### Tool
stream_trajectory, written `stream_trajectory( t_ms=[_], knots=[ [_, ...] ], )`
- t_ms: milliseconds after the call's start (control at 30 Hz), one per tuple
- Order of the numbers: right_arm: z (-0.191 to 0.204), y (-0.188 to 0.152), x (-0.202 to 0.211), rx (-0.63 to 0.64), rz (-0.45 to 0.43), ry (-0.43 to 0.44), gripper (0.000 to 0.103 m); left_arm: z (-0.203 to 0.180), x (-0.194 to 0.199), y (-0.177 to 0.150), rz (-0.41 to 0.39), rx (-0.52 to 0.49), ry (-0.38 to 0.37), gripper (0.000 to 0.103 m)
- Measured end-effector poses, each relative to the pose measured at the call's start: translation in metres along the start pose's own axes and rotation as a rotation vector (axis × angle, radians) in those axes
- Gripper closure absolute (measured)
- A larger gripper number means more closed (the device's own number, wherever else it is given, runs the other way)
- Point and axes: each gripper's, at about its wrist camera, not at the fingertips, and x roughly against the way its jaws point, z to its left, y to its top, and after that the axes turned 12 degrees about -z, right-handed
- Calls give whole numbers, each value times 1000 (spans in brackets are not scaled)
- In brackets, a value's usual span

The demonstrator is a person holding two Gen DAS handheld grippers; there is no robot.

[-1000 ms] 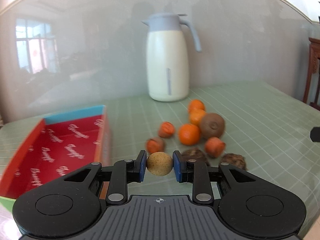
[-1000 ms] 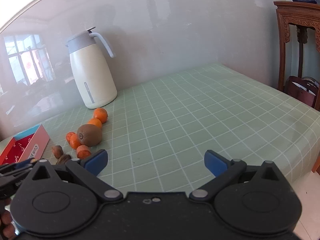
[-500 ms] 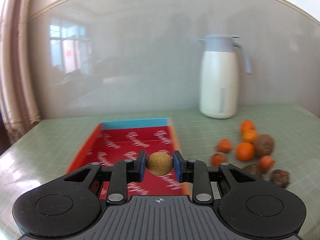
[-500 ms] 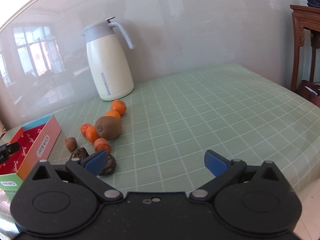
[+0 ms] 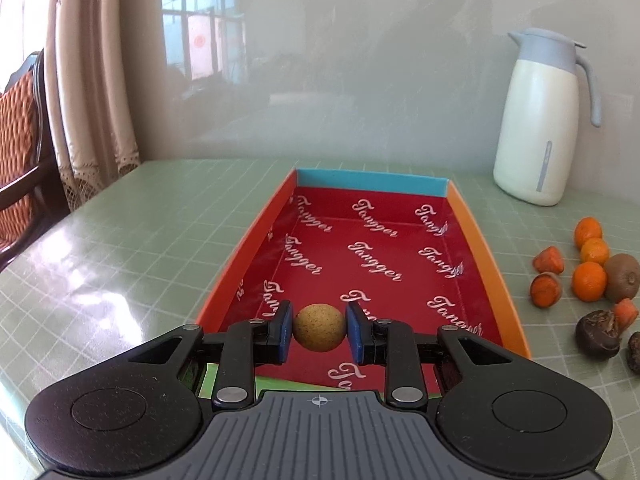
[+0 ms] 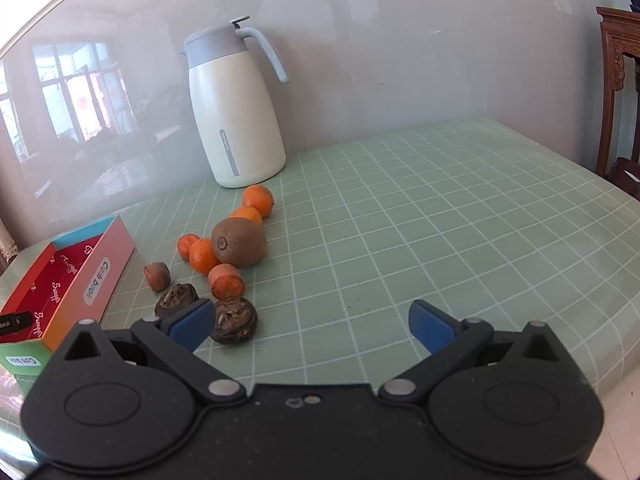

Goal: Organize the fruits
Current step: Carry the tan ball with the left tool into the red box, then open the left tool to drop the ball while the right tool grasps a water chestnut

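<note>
Left wrist view: left gripper (image 5: pixel 319 333), pads clamped on a small round tan fruit (image 5: pixel 319 327), held over the near end of the red-lined box (image 5: pixel 486 256). Right wrist view: right gripper (image 6: pixel 312 325), jaws wide apart, nothing between them, just beside two dark fruits (image 6: pixel 233 320); kiwi (image 6: pixel 239 242) and oranges (image 6: pixel 204 256) loose on the green tablecloth (image 6: pixel 440 220). Step judged: placing fruit in box. Next: lower, release inside the walls.

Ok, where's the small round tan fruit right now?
Left wrist view: small round tan fruit sits clamped in the left claw, above the red-lined box's near end.
</note>
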Motion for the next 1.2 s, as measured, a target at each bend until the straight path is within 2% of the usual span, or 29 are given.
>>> stream_trajectory(
  t_ms=[433,467,533,567,867,1033,1100,1200],
  knots=[
    [-2,-1,-1,42,-17,-86,0,-5,-1,0,11,-27,50,73],
    [-2,-1,-2,43,-16,-88,0,-4,0,1,9,-24,51,67],
    [-1,-1,-2,52,-15,-96,0,-4,1,2,7,-16,55,47],
    [0,-1,-3,57,-15,-99,0,-4,2,2,2,-15,75,25],
    [10,-4,-9,95,-8,-75,0,5,21,10,-62,26,88,23],
    [20,-6,-13,114,-5,-24,0,19,40,18,-140,26,144,21],
    [25,-7,-16,123,-3,-14,0,28,51,18,-172,23,185,14],
    [29,-8,-23,118,11,1,0,48,64,17,-205,43,244,9]
  ],
)
